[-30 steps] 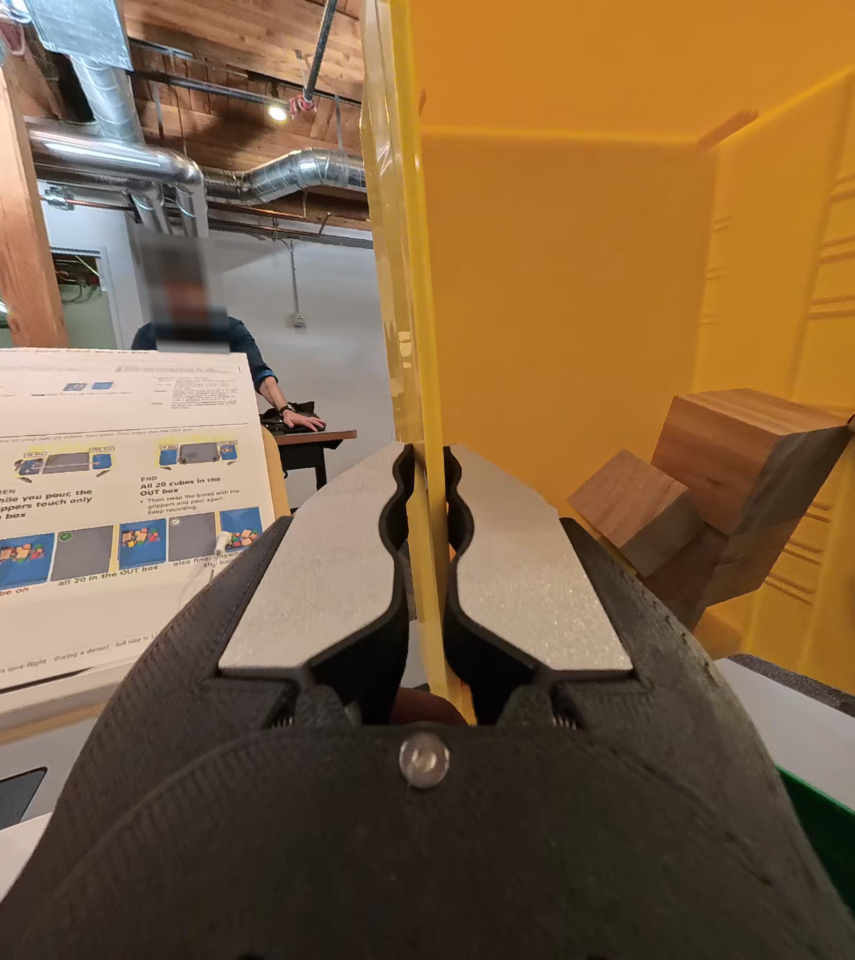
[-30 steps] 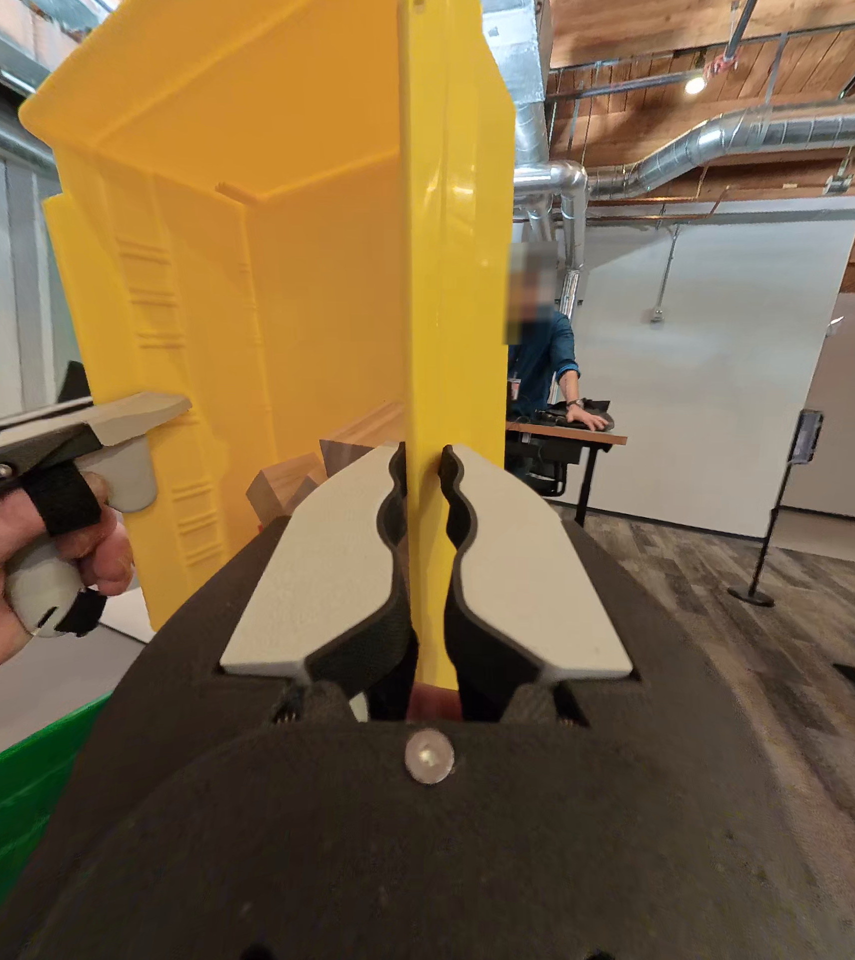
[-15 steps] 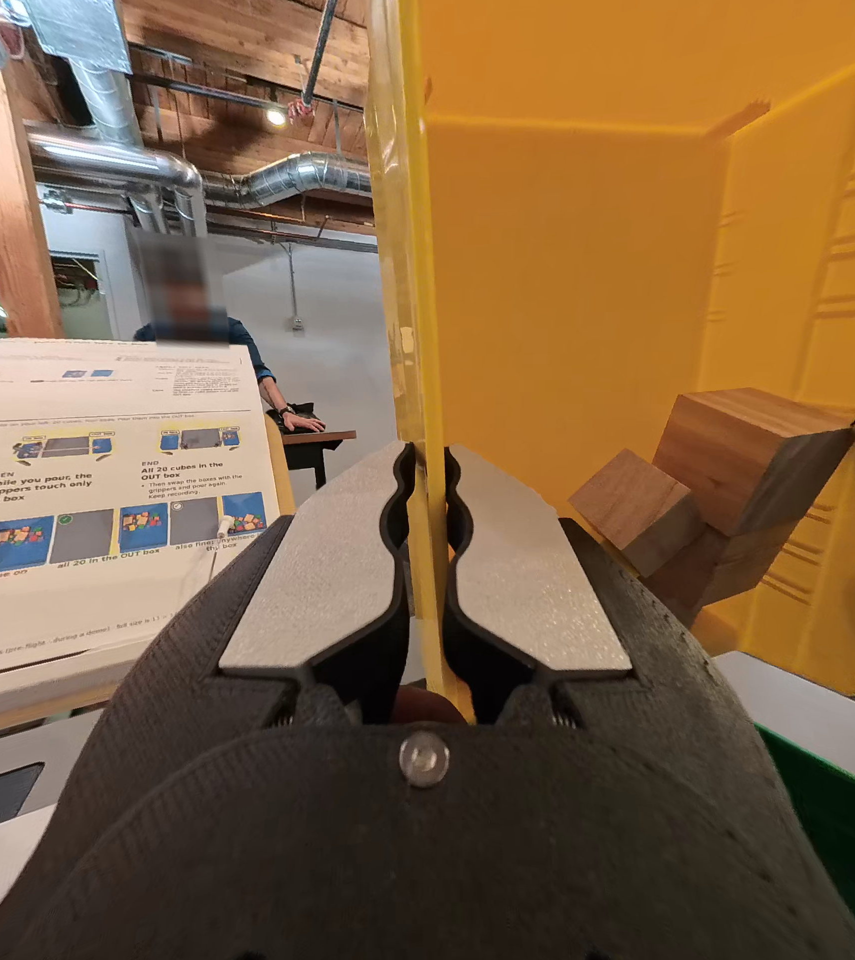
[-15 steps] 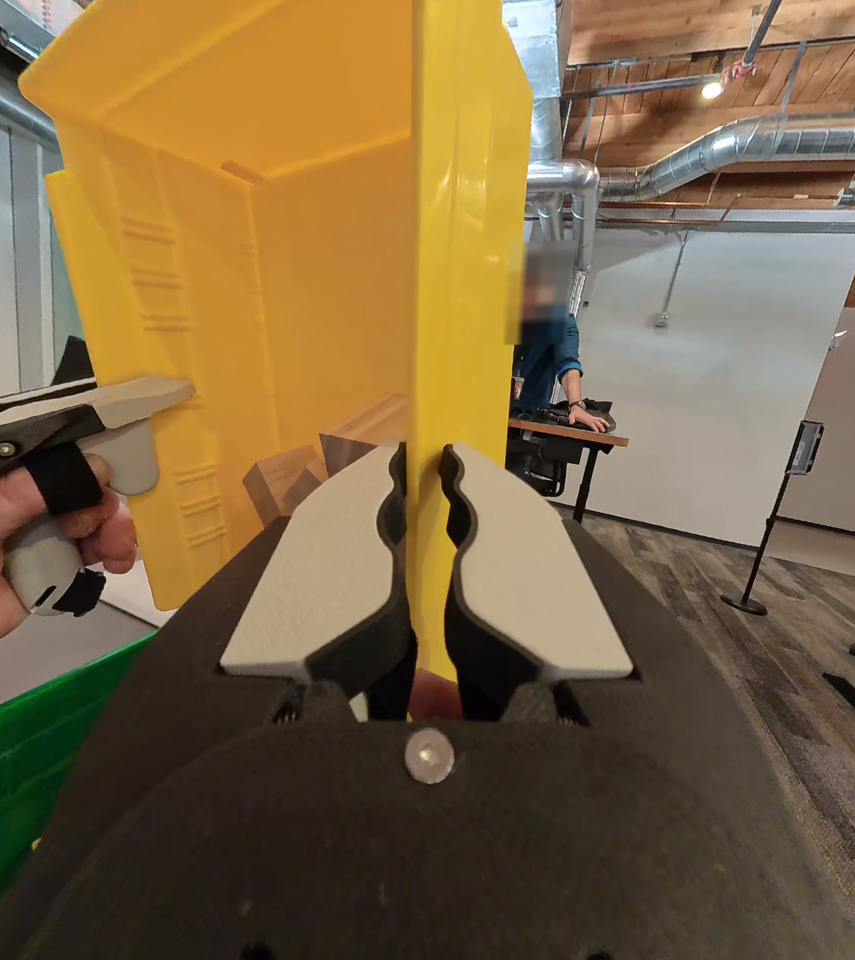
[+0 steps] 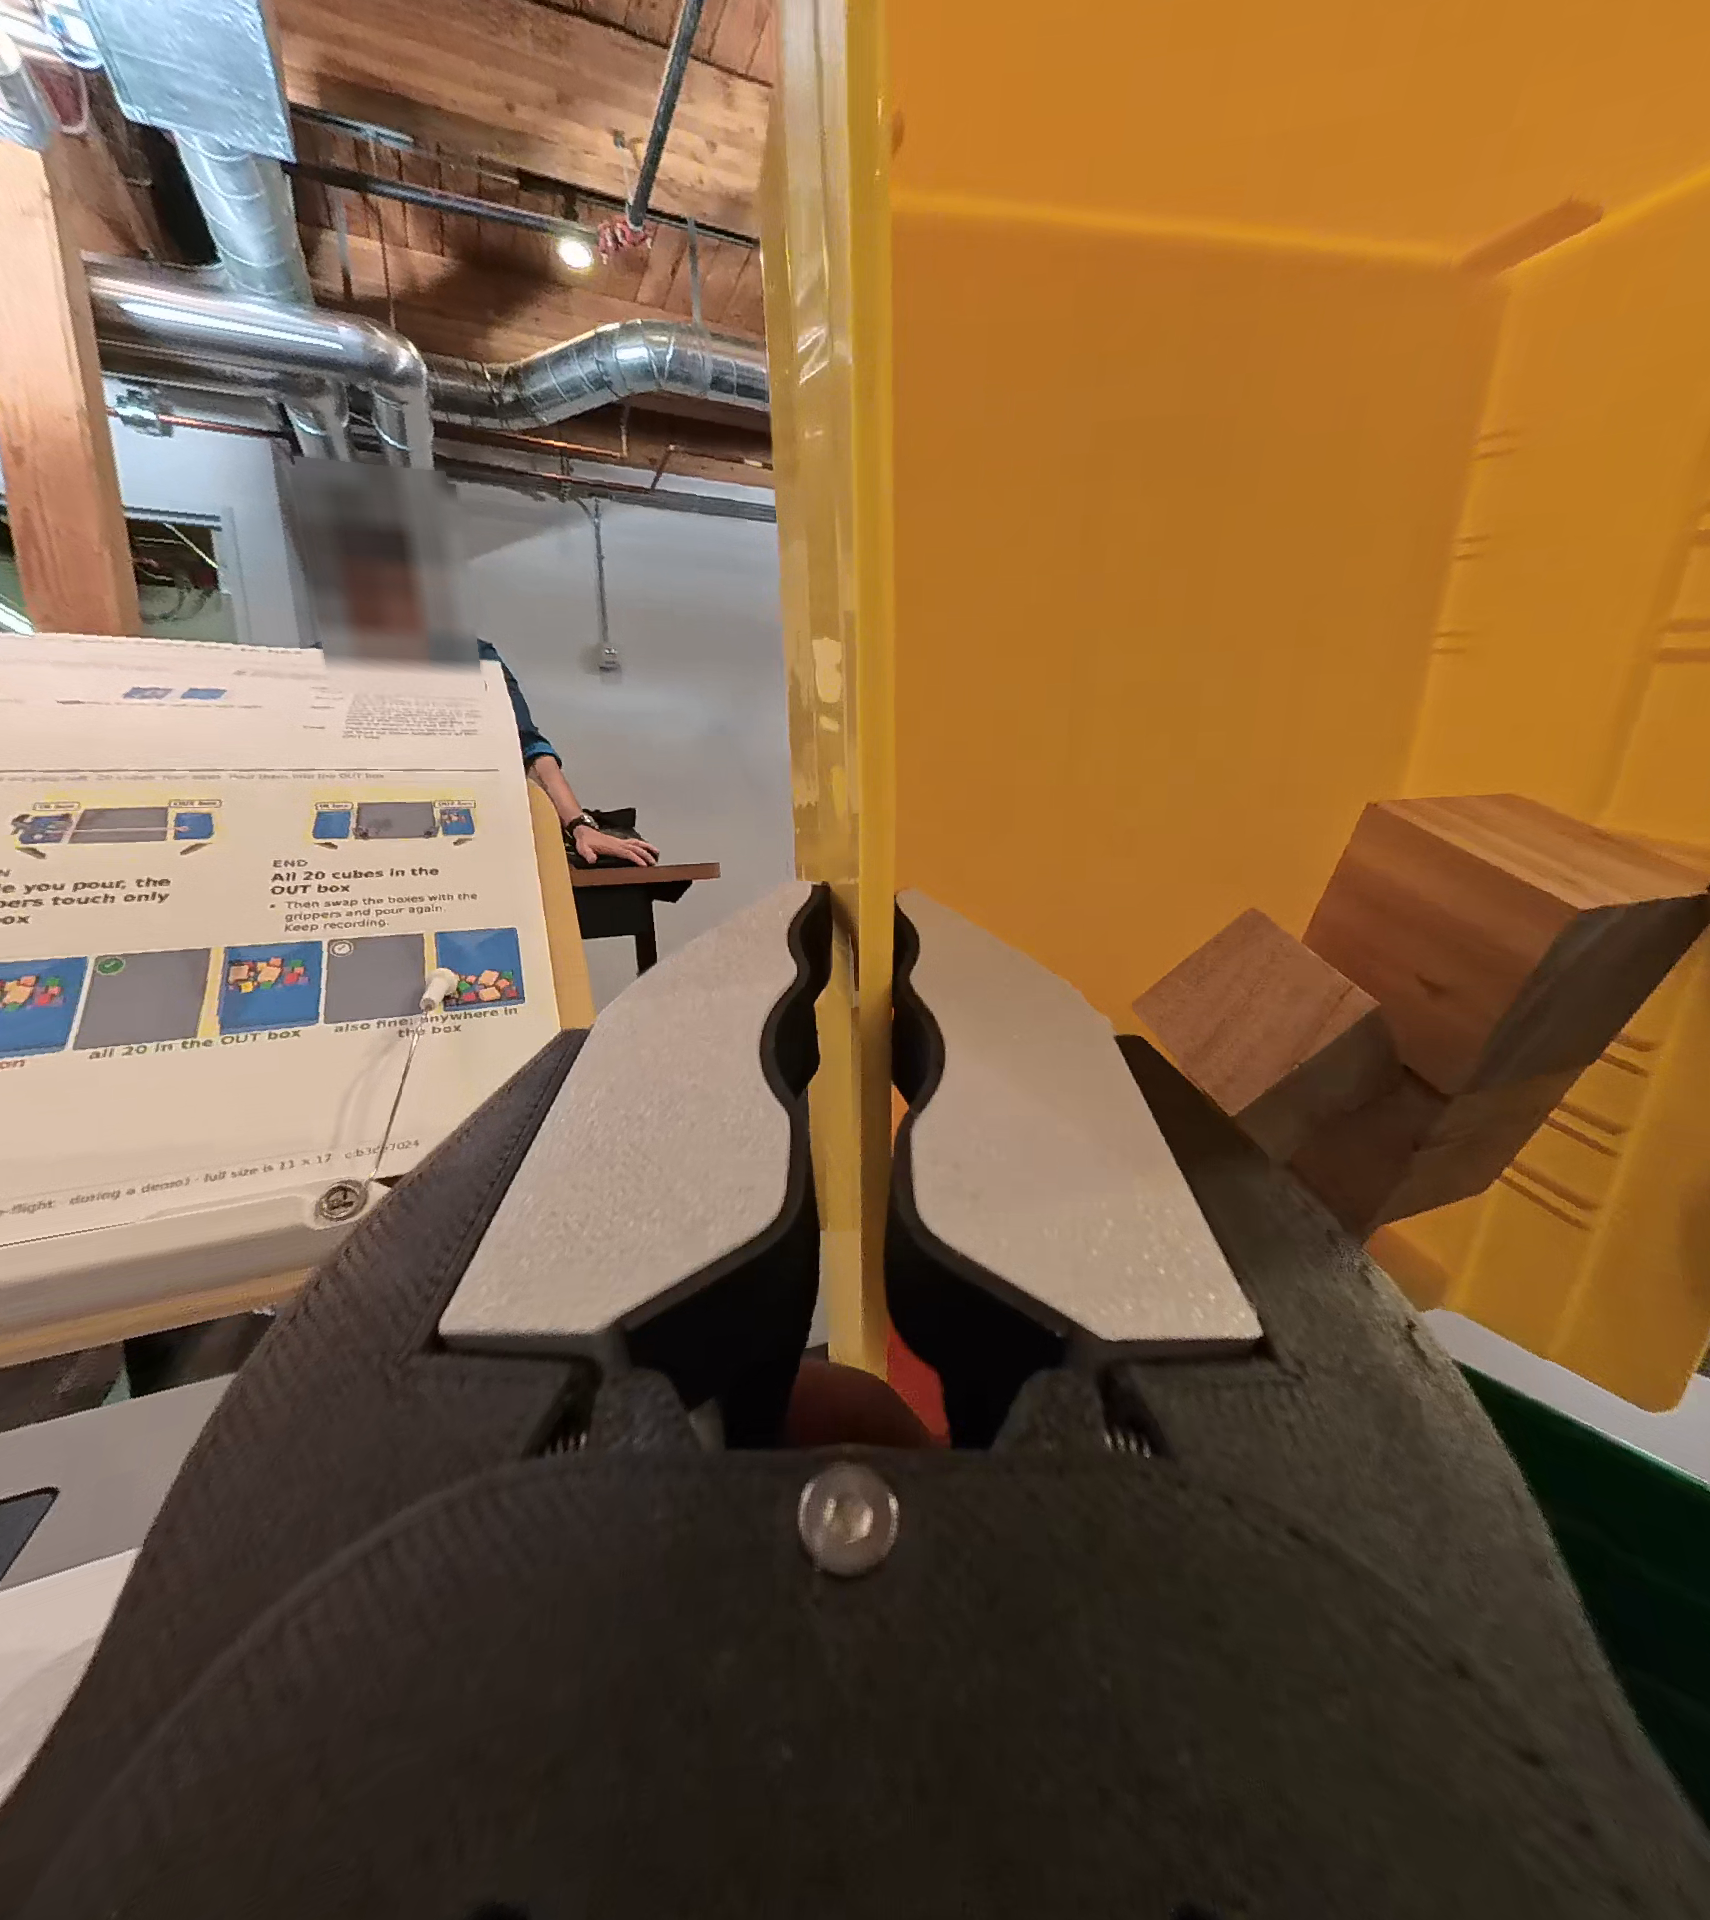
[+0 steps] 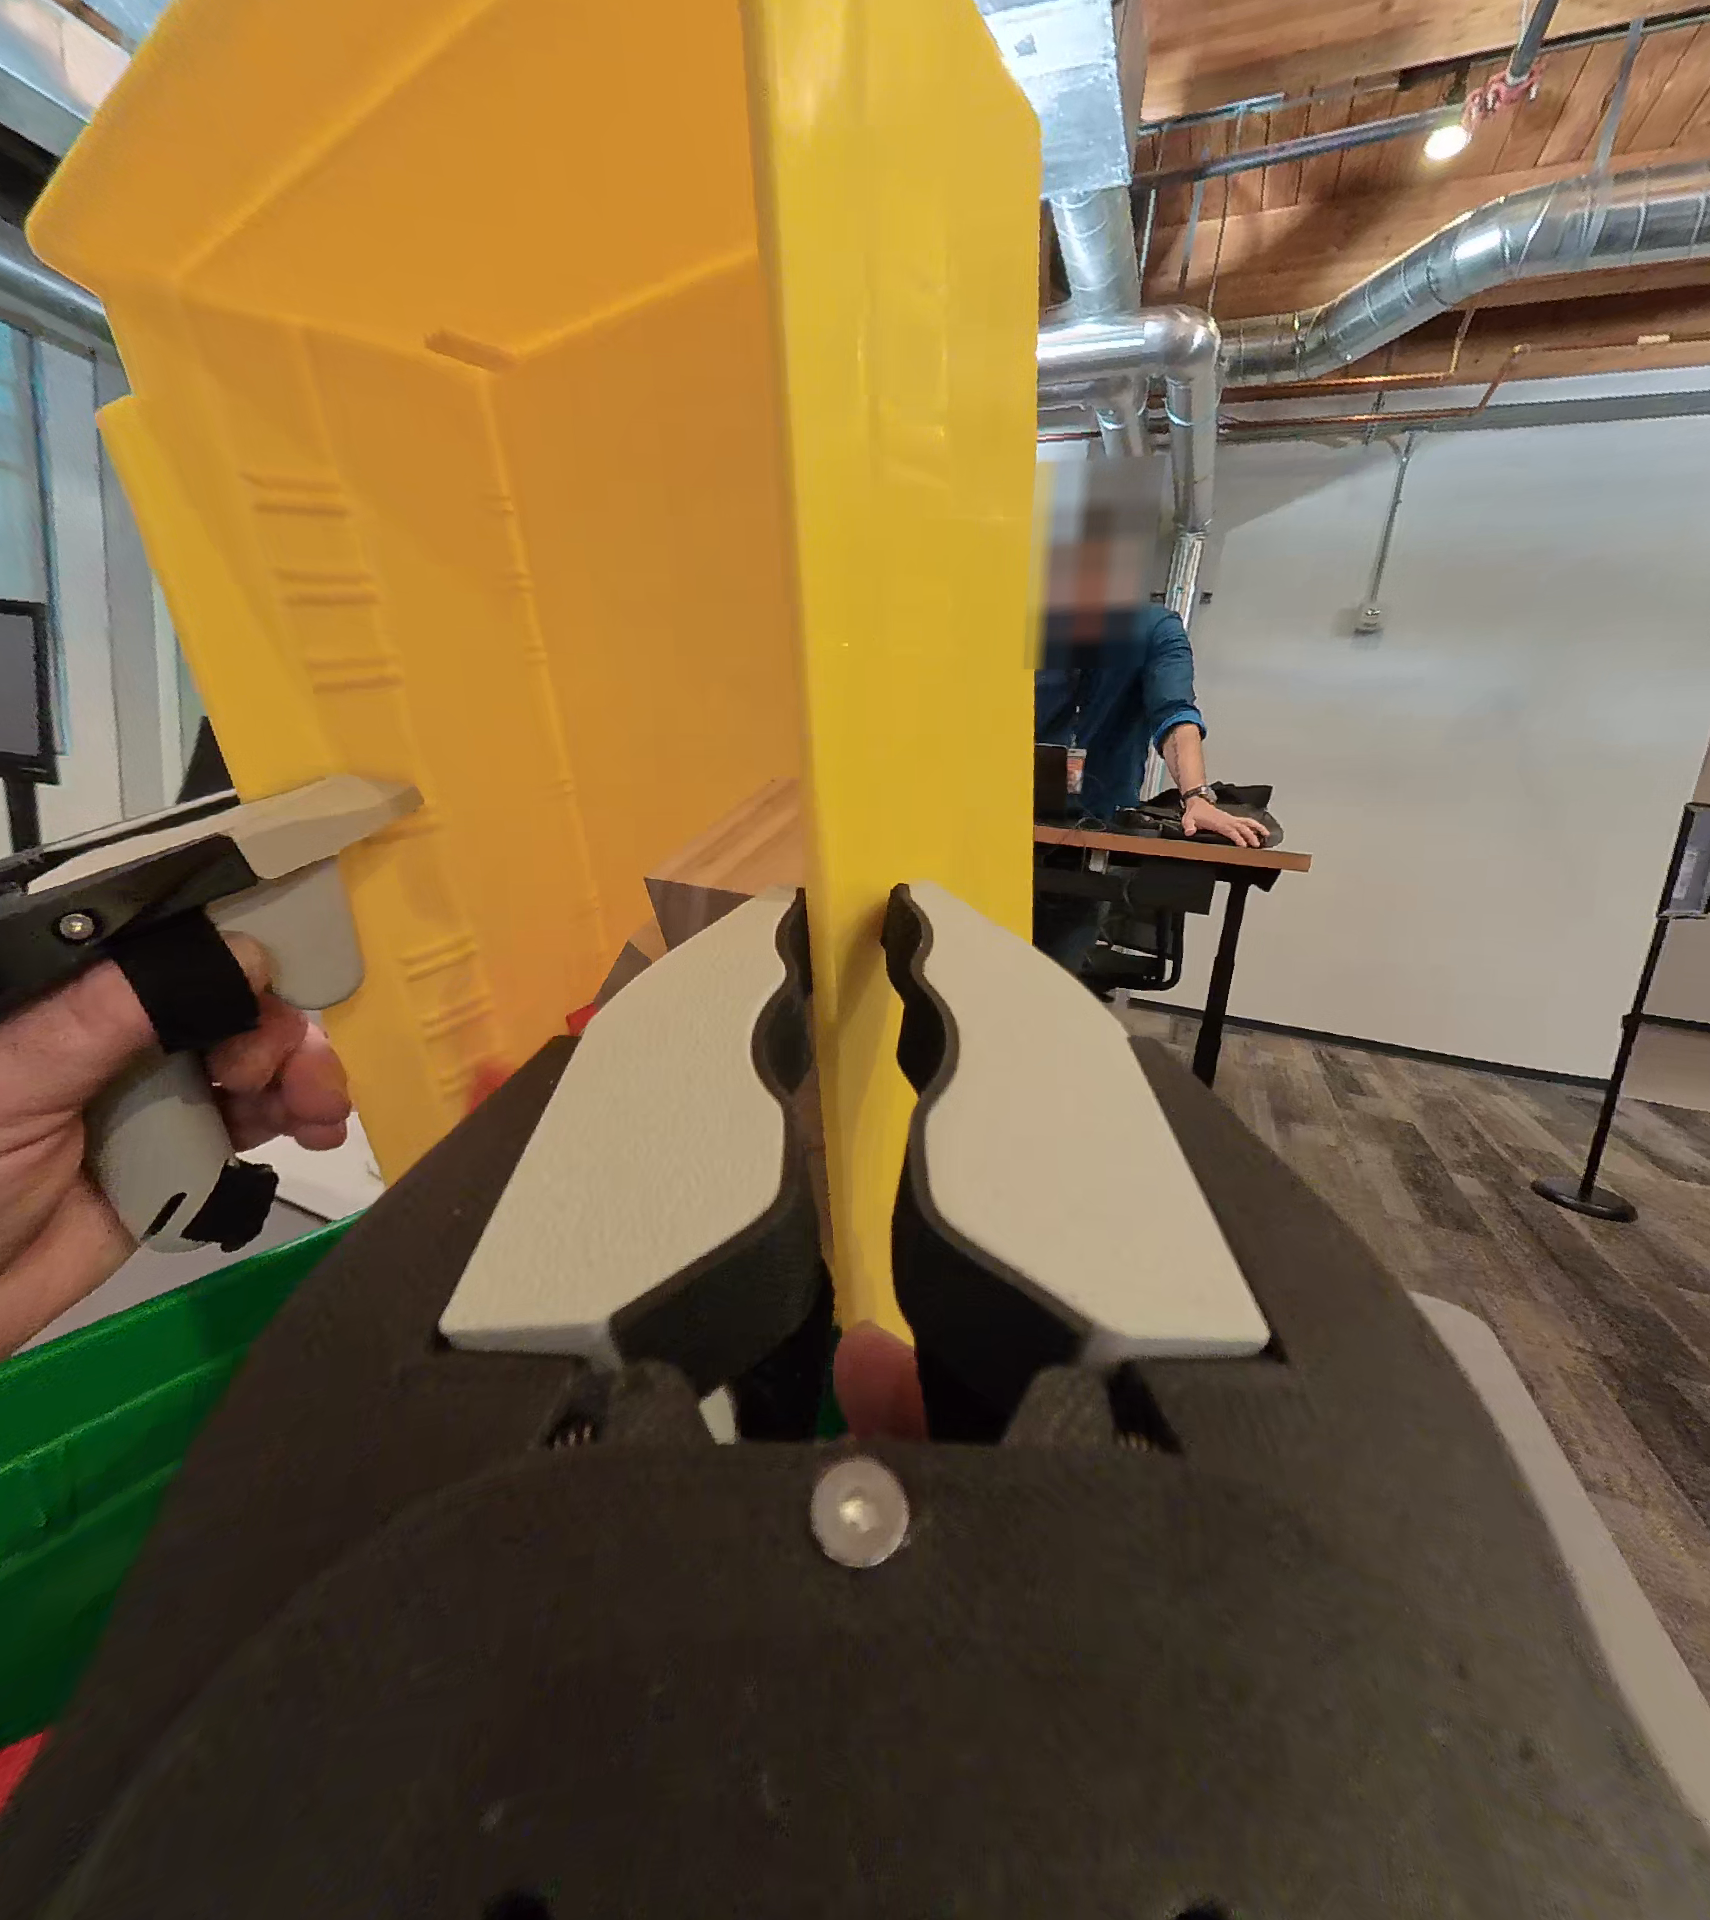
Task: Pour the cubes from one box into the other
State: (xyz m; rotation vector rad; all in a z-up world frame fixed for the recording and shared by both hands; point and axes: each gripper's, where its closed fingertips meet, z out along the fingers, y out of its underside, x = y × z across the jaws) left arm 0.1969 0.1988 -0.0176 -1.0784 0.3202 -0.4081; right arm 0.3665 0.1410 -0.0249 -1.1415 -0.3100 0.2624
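Pour under way, not finished. Yellow box (image 5: 1194, 623) tipped up over green box (image 6: 51, 1538). Left tongs (image 5: 856, 935) and right tongs (image 6: 846, 925) each pinch a yellow wall. Wooden cubes (image 5: 1453, 966) lodged inside at the lower wall.

Left view alone: instruction sheet (image 5: 186, 914). Right view alone: hand (image 6: 20, 1143) on far tongs, something red in the green box's corner.

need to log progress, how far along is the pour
Done: both grippers, left and right, clamp opposite walls of the yellow box, tipped steeply above the green box. In hand: pouring. Left: wooden cubes remain jammed at its lower wall.
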